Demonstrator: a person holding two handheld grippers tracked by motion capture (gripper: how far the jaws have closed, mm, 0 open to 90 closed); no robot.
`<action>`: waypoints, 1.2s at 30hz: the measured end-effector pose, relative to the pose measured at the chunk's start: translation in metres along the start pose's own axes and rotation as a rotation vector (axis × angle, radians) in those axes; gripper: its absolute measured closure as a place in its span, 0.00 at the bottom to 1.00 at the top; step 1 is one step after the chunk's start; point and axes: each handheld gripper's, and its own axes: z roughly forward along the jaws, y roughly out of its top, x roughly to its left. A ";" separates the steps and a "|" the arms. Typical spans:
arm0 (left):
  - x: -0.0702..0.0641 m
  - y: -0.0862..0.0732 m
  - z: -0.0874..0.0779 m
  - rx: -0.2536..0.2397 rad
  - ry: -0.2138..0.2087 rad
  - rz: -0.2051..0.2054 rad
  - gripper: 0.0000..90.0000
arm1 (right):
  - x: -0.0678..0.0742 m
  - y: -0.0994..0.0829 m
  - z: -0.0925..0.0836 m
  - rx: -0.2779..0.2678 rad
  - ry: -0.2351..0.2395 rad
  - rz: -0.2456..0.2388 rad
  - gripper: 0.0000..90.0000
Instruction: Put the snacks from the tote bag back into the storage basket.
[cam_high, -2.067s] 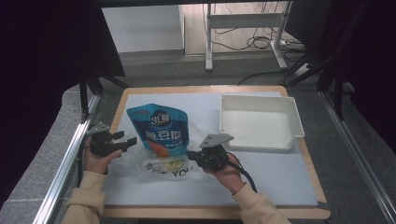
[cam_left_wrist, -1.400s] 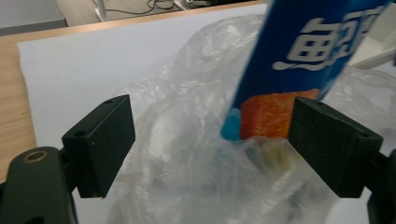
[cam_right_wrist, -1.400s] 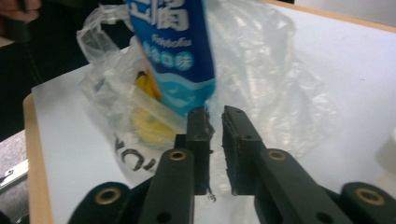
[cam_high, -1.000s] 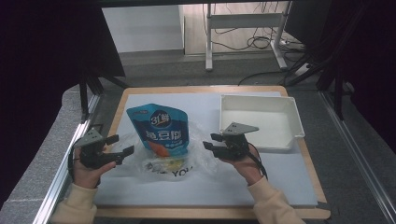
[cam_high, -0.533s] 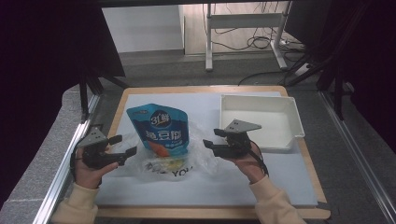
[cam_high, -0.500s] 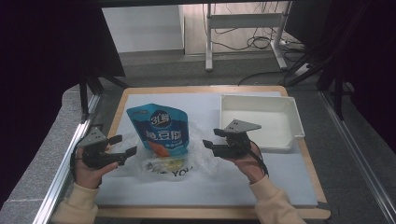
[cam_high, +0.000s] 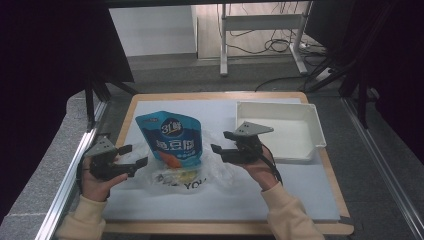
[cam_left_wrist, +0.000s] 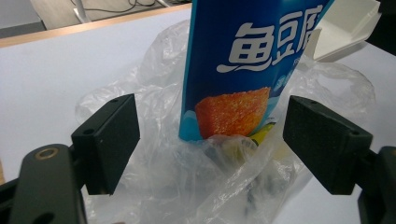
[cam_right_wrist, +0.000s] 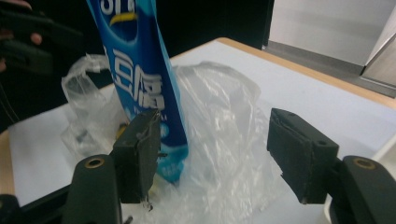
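Blue snack bag standing up in the middle of the white table top, bottom end tucked inside a crinkly clear plastic bag. Same spot as a moment ago; no change there.

Left gripper just left of the plastic bag, jaws wide apart, holding nothing. Close up from the left gripper view: snack bag and plastic bag right between the two black jaws, not touched. Barely shifted since half a second back.

Right gripper just right of the snack bag, jaws wide apart too, empty. Up and off the plastic bag now, unlike two seconds ago, down low against it.

White tray at the far right, beside the right gripper, nothing inside.
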 end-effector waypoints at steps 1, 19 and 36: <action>-0.001 0.000 0.001 0.003 -0.001 0.004 0.21 | 0.000 0.002 0.001 -0.002 0.000 0.003 0.39; -0.002 0.002 -0.002 -0.003 0.015 0.008 0.22 | 0.001 0.035 0.015 -0.028 0.005 0.030 0.34; 0.000 0.002 -0.004 -0.009 0.012 0.000 0.22 | 0.020 0.057 0.036 -0.049 0.070 -0.021 0.44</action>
